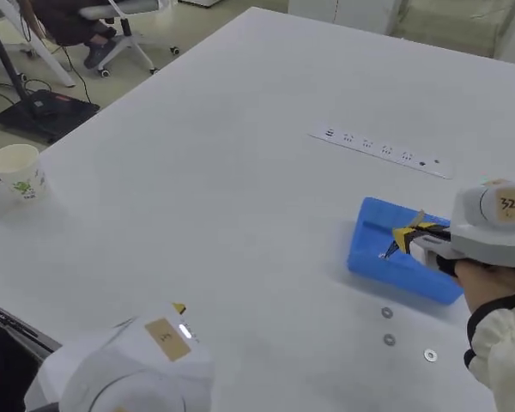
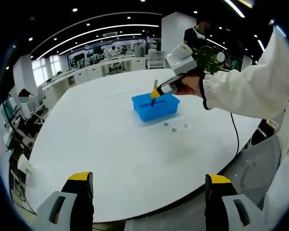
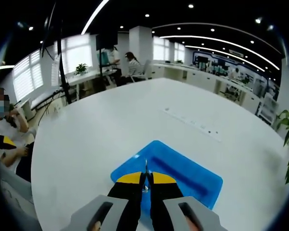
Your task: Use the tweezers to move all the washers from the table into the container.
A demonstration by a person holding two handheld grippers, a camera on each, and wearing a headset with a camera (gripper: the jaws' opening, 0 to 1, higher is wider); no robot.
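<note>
The right gripper [image 3: 145,179] is clenched on the tweezers [image 3: 146,166], its jaws pressed together around the handle. The tips point down into the blue container [image 1: 396,273], which sits at about four o'clock in the head view. Whether a washer is pinched between the tips is too small to tell; they may be empty. Three washers [image 1: 386,313] lie flat on the table [image 1: 240,172] just outside the container on its six o'clock side, the third a little apart toward five o'clock. The left gripper [image 2: 148,177] is released, jaws wide apart and holding nothing. It sits low at seven o'clock in the head view, well apart from the work.

The likely trouble is in the pick-ups that remain. The washers are thin and lie flat on a smooth top, so the tips could skate over one and flick it toward the near edge at five o'clock. A clip against the container wall on the way out could twist the tweezers in the jaws. It could also shove the container, which looks light, onto the washers beside it, since nothing steadies it. Too soft a squeeze would drop a washer short of the rim
</note>
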